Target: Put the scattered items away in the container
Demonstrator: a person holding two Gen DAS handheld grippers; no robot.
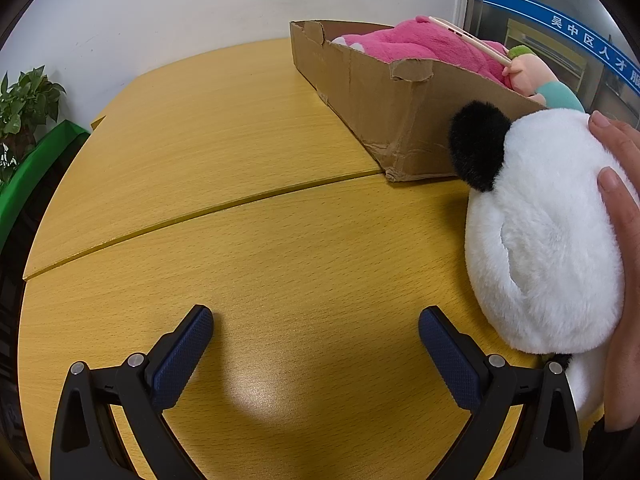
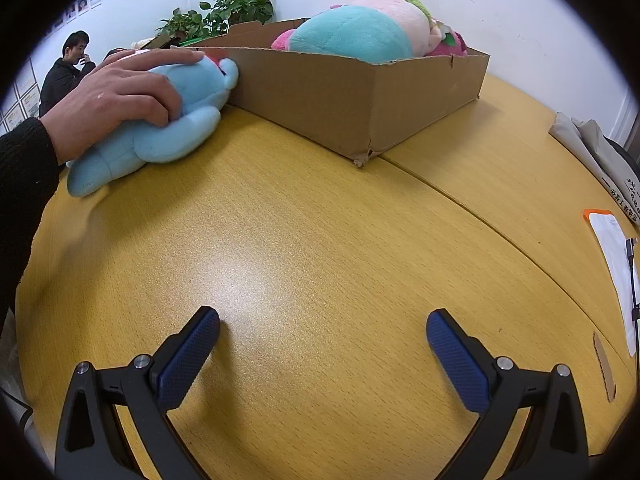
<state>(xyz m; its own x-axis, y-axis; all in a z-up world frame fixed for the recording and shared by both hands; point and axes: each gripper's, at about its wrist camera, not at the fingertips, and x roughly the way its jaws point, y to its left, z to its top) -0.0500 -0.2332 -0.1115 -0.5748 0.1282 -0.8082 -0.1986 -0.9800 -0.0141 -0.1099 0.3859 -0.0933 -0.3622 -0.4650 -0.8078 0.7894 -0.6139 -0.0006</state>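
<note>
While both units hover over the wooden surface (image 1: 248, 240), neither grips anything. Left gripper (image 1: 316, 332): fingers spread wide, nothing between them. Ahead and to its right stands the cardboard box (image 1: 360, 92), holding a pink plush (image 1: 420, 44). Directly right of this gripper, a white-and-black plush (image 1: 548, 232) rests on the surface, touching the box wall, with a bare hand (image 1: 622, 216) on it. Right gripper (image 2: 323, 334): fingers also spread wide. Ahead to its left, a hand (image 2: 116, 100) presses a blue plush (image 2: 168, 120) lying against the box (image 2: 360, 100); a teal-and-pink plush (image 2: 360, 32) lies inside.
</note>
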